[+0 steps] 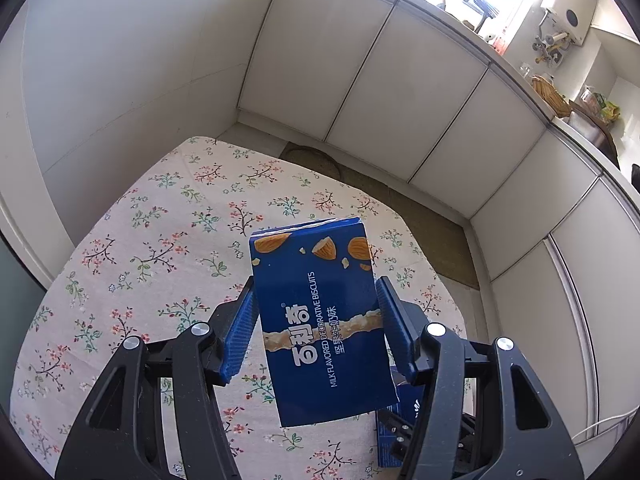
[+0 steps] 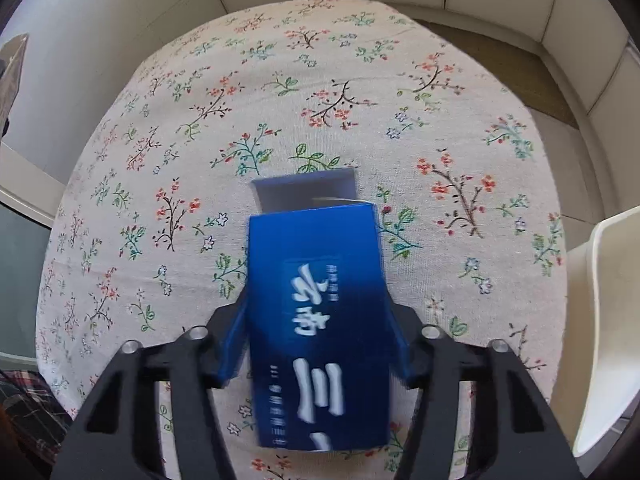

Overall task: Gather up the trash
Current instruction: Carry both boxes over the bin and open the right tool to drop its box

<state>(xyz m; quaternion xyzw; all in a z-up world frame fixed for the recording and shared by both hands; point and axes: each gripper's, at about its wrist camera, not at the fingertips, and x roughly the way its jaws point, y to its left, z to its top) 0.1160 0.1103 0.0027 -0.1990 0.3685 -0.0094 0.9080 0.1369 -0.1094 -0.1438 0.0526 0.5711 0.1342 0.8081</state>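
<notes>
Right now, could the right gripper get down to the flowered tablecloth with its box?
Probably yes. The right gripper, closed on the blue box, points down at the flowered tablecloth, and nothing shows on the cloth ahead of it.

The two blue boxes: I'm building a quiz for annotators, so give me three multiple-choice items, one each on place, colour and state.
1. Where is the biscuit box?
A. in the left gripper
B. on a chair
C. on the floor

2. What colour are the gripper pads?
A. red
B. blue
C. white

3. The top flap of the box in the right gripper is
A. taped shut
B. torn off
C. open

Key: A, it sits between the fingers above the floral tablecloth; B, both pads are blue; C, the flap stands up.
</notes>
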